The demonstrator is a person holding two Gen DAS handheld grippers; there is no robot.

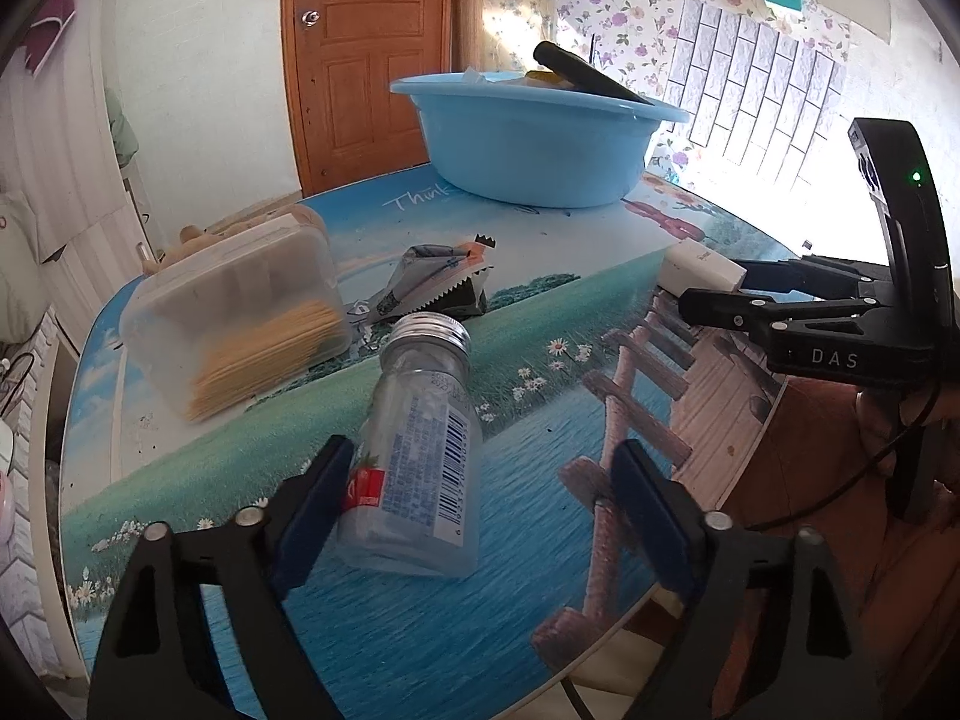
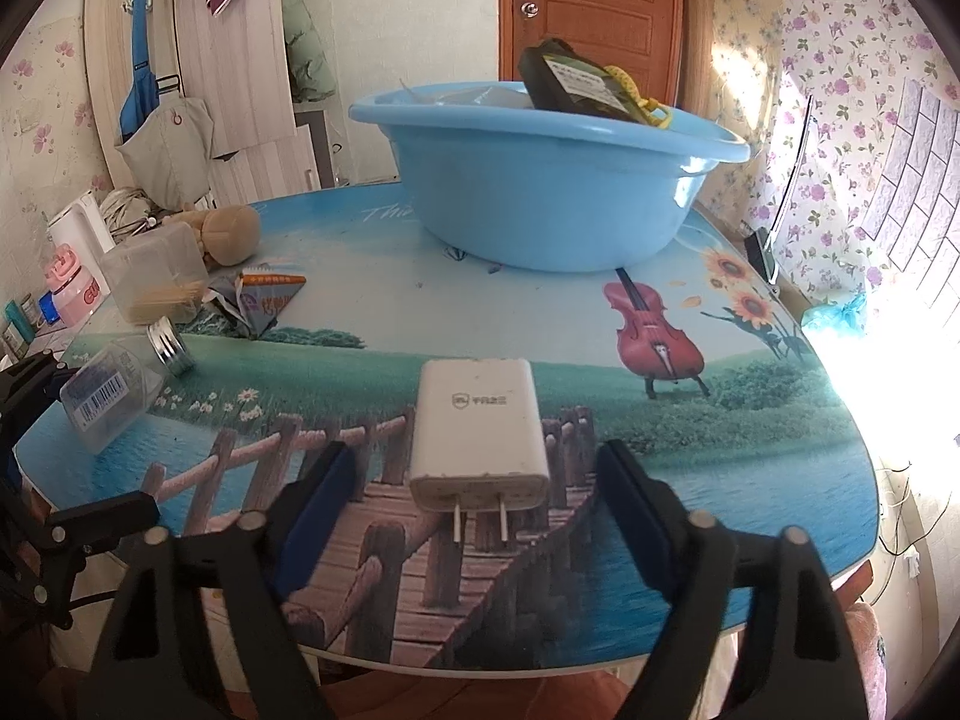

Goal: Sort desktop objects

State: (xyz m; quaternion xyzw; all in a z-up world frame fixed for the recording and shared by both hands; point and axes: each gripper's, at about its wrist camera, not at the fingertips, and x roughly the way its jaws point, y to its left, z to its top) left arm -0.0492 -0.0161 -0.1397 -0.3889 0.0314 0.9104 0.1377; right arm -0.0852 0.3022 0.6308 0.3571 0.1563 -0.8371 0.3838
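While lying flat, bottle (image 1: 414, 450) points its cap toward basin (image 1: 528, 144).

On the desk (image 2: 750, 450): basin (image 2: 540, 180) at the far side; charger (image 2: 480, 426) at the near edge; bottle (image 2: 120, 384) lying at near left; wrapper (image 2: 264, 300) and lidded box (image 2: 156, 276) behind the bottle.

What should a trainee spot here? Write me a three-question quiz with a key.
1. True or false: the left claw is clamped shut on the clear bottle.
2. What lies inside the open right claw? A) white charger B) scissors C) spoon
3. Fill in: the dark packet leans in the blue ____.
Key: 1 false, it stands open around it; 2 A; 3 basin.
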